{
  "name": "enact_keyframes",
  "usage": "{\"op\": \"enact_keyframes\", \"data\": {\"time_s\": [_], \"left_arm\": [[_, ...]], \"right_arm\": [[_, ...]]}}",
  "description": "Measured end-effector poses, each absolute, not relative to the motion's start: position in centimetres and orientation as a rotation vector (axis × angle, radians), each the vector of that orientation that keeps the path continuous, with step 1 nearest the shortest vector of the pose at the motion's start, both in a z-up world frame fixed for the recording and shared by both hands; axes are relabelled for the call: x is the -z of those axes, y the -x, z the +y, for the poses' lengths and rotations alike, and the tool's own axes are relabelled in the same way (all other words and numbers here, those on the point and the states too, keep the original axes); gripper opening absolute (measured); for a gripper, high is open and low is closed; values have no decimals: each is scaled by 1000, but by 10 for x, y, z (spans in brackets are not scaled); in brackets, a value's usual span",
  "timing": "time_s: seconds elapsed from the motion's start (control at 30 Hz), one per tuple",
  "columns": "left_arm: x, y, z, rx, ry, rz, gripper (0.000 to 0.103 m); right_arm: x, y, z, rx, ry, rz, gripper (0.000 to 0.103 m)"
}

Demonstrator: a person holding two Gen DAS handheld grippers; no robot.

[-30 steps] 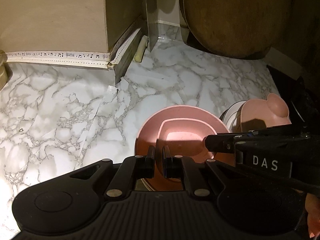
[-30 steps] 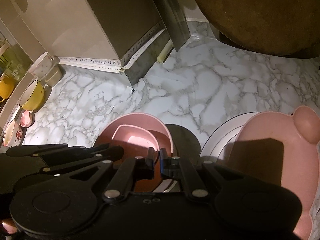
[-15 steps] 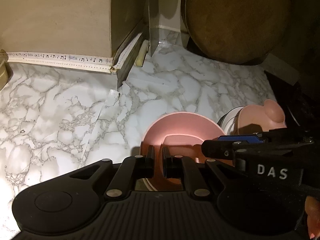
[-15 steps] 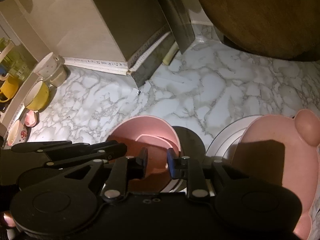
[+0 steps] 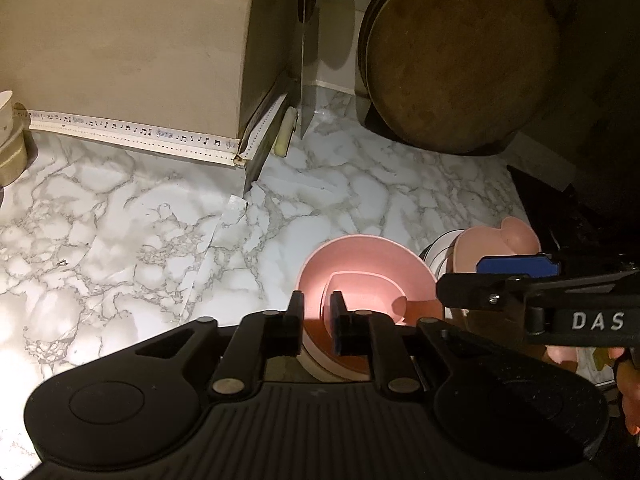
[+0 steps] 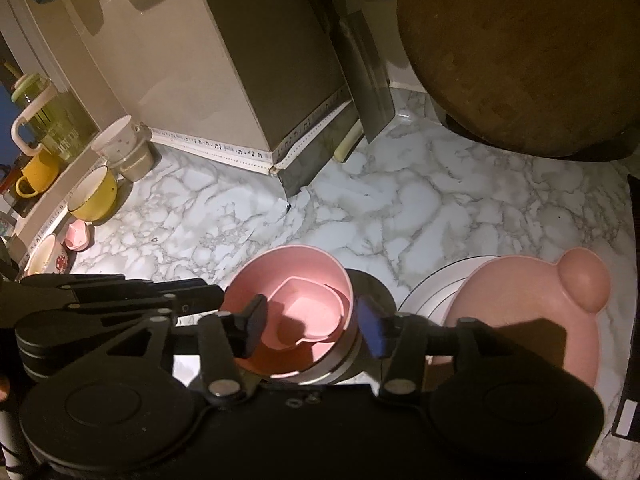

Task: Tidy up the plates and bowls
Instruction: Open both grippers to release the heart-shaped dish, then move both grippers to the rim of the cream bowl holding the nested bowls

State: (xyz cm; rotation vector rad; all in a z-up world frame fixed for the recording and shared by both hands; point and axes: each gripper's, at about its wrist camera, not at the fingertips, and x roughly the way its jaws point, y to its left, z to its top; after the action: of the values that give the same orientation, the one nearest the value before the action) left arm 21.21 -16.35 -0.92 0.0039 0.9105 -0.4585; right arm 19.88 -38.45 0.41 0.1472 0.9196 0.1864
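Where right gripper point(image 6: 314, 326) shows in left view, white "DAS" reads on its body. Music-note strip point(image 5: 120, 134) edges beige cabinet point(image 5: 120, 40). Marble counter point(image 5: 120, 240), dim kitchen corner, round wooden board point(image 5: 460, 56) leaning. Pink bowl point(image 6: 288, 280) holds smaller pink dish point(image 6: 308, 312); bear-ear plate point(image 6: 520, 312) beside. Left gripper point(image 5: 318, 320) just parting, narrow gap, clear of bowl rim. Right jaws just opening, half wide, straddling bowl, pads apart from it.
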Motion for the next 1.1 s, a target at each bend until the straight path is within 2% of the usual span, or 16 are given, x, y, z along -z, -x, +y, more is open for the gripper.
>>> {"op": "enact_keyframes", "data": {"time_s": [0.1,0.13,0.17,0.23,0.3,0.37,0.47,0.63,1.1], "left_arm": [[7,-208,-157,453,10,893,39],[6,-206,-155,449,12,883,54],[5,-204,-154,442,10,869,60],[4,-202,-152,436,8,854,62],[4,-203,-149,438,29,864,65],[6,-206,-146,433,54,872,73],[9,-207,-146,417,58,869,78],[23,-219,-144,389,106,924,78],[63,-249,-161,329,143,995,78]], "right_arm": [[-8,-193,-388,-187,-163,909,59],[-9,-191,-388,-187,-167,905,61],[-10,-190,-389,-185,-169,901,65],[-10,-186,-390,-182,-175,895,68],[-10,-183,-391,-176,-191,888,82],[-8,-180,-391,-161,-207,873,91],[-1,-176,-390,-138,-214,869,98],[22,-177,-391,-83,-275,927,98],[65,-196,-381,18,-351,979,80]]}}
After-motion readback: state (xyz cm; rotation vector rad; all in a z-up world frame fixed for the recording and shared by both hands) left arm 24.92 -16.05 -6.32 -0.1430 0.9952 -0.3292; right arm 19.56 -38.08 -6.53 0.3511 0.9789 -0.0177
